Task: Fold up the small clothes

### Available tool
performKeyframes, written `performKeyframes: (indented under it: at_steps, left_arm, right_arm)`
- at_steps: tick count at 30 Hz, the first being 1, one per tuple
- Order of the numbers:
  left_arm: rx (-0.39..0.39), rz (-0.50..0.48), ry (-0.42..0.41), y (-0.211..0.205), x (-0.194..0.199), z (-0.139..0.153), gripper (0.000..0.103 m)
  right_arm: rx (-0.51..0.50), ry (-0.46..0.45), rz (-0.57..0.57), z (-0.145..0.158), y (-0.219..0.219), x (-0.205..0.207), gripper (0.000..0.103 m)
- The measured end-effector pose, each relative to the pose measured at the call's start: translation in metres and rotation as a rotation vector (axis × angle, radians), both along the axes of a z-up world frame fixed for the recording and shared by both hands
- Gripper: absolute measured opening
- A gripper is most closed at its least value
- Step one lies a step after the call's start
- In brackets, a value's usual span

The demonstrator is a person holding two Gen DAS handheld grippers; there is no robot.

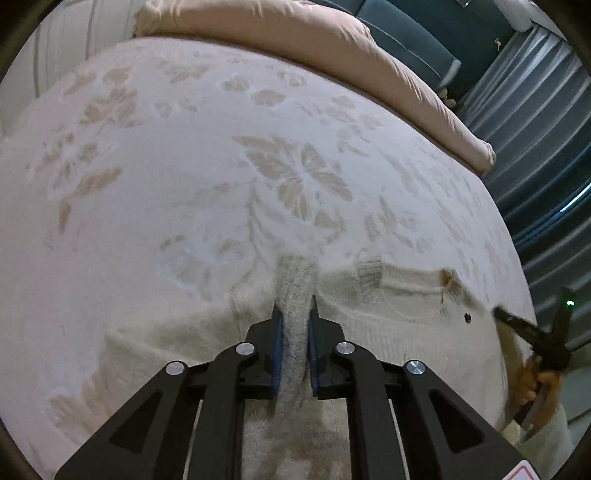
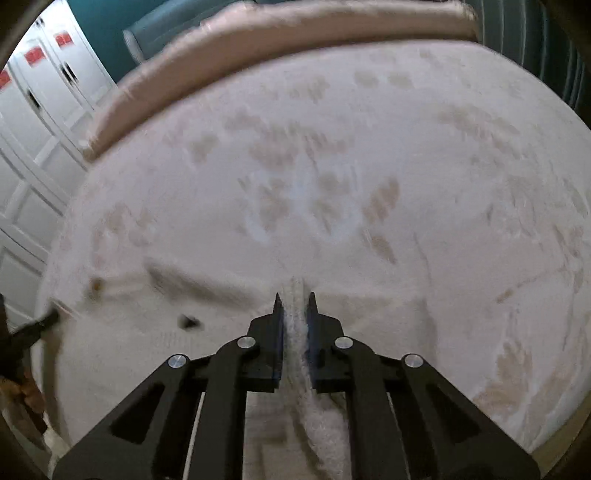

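While on the bed (image 1: 184, 184) | left claw (image 1: 295, 314) pinches fuzzy garment (image 1: 388, 306) | right claw (image 2: 294, 302) likewise clamped

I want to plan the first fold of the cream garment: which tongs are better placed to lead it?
Neither clearly. The left tongs and the right tongs each pinch a ridge of the cream garment on the bedspread, so probably both lift together.

Bed (image 1: 184, 177) lies open ahead of the garment (image 1: 388, 306); a rolled pink quilt (image 1: 295, 33) walls its far edge.
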State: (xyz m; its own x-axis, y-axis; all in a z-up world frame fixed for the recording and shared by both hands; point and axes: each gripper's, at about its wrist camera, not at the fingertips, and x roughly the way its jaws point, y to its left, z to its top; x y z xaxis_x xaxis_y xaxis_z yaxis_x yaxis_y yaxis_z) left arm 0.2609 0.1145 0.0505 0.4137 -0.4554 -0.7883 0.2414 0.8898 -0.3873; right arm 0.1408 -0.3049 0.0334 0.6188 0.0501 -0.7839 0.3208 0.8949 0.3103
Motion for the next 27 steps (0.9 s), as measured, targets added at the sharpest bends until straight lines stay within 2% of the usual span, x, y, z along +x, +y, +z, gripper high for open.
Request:
performKeyframes:
  at_steps: [1,3,5,7,10,11,13,15,18,21,23,25,26,27]
  left_arm:
    - [-0.035,0.022,-0.038,0.006,0.0,0.011,0.009]
    - [-0.056,0.056,-0.075,0.013,0.004,0.024,0.009]
    - [-0.034,0.094,-0.097,0.017,0.011,0.027,0.009]
    - [0.029,0.105,-0.062,0.016,0.022,0.007,0.009]
    - [0.101,0.106,0.04,0.007,0.03,-0.034,0.01]
    - [0.102,0.119,0.021,0.005,0.025,-0.036,0.011]
    - [0.085,0.14,-0.008,0.007,0.019,-0.025,0.014]
    - [0.086,0.162,-0.051,0.008,0.008,-0.001,0.017]
    - [0.117,0.167,-0.156,0.004,-0.018,0.039,0.014]
    - [0.058,0.11,-0.206,-0.01,-0.056,0.069,0.014]
    - [-0.022,0.012,-0.192,-0.032,-0.088,0.073,0.021]
    - [-0.061,-0.096,-0.13,-0.057,-0.117,0.061,0.022]
    - [-0.044,-0.165,-0.087,-0.074,-0.132,0.048,0.023]
    - [0.006,-0.196,-0.069,-0.085,-0.142,0.035,0.023]
  right_arm:
    - [0.01,-0.044,-0.009,0.012,0.001,-0.002,0.009]
    - [0.041,-0.157,-0.041,0.041,-0.005,-0.01,0.009]
    - [0.029,-0.206,-0.07,0.053,-0.011,-0.009,0.009]
    - [-0.004,-0.138,-0.068,0.036,-0.014,0.006,0.01]
    - [0.024,0.114,-0.062,-0.032,-0.018,0.034,0.01]
    - [0.027,0.103,-0.074,-0.033,-0.017,0.032,0.011]
    - [0.018,0.029,-0.111,-0.016,-0.012,0.018,0.014]
    - [-0.006,-0.062,-0.134,0.014,0.0,-0.005,0.015]
    - [-0.054,-0.131,-0.034,0.047,0.04,-0.031,0.017]
    - [0.01,-0.121,0.137,0.051,0.1,-0.054,0.017]
    - [0.063,-0.084,0.241,0.039,0.142,-0.064,0.017]
    - [0.06,-0.038,0.329,0.02,0.184,-0.076,0.017]
    - [0.044,-0.024,0.343,0.015,0.192,-0.079,0.017]
    - [0.026,-0.006,0.347,0.009,0.197,-0.081,0.015]
